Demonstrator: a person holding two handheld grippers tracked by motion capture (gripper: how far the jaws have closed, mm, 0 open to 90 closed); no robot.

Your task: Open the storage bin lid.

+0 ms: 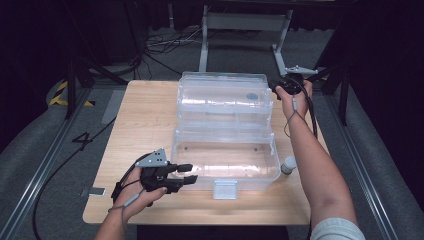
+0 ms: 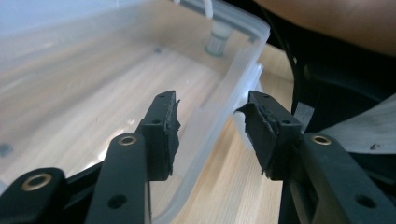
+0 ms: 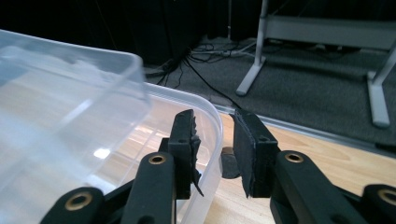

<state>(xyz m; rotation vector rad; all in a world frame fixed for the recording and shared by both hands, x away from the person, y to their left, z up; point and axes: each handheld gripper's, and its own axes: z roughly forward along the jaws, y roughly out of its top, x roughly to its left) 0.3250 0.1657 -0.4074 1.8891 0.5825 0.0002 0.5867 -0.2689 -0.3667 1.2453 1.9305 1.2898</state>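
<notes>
Left gripper (image 1: 186, 174): jaws apart, straddling the rim at the near-left corner of the clear plastic box (image 1: 225, 170). In the left gripper view (image 2: 210, 126) one jaw sits inside the wall and the other outside, with a gap either side of the rim; nothing is clamped.

Right gripper (image 1: 279, 89): at the far-right corner of the open lid (image 1: 222, 95). In the right gripper view (image 3: 212, 149) the jaws stand a moderate way apart across the lid's curved edge. Contact with the plastic cannot be confirmed; no grip is evident.

Location: the box stands mid-bench, its front wall near the near edge of the bench (image 1: 145, 115). The lid is thrown back toward the far edge. A white latch (image 1: 225, 189) projects from the front wall. A small white-capped bottle (image 1: 288, 165) stands just beside the box's near-right corner.

Orientation: the long axis of the box runs left to right, parallel with the near edge. The opening faces up, the latch side faces the person, and the hinge lies along the far side.

Risks, as judged:
- The thin, smooth rim could slip from the pads if they close on a shallow bite.
- Uneven pull from two diagonal corners could twist or skid the light box along the bench.
- Any rightward shift could knock the bottle over.
- The trailing cables could snag the lid.
</notes>
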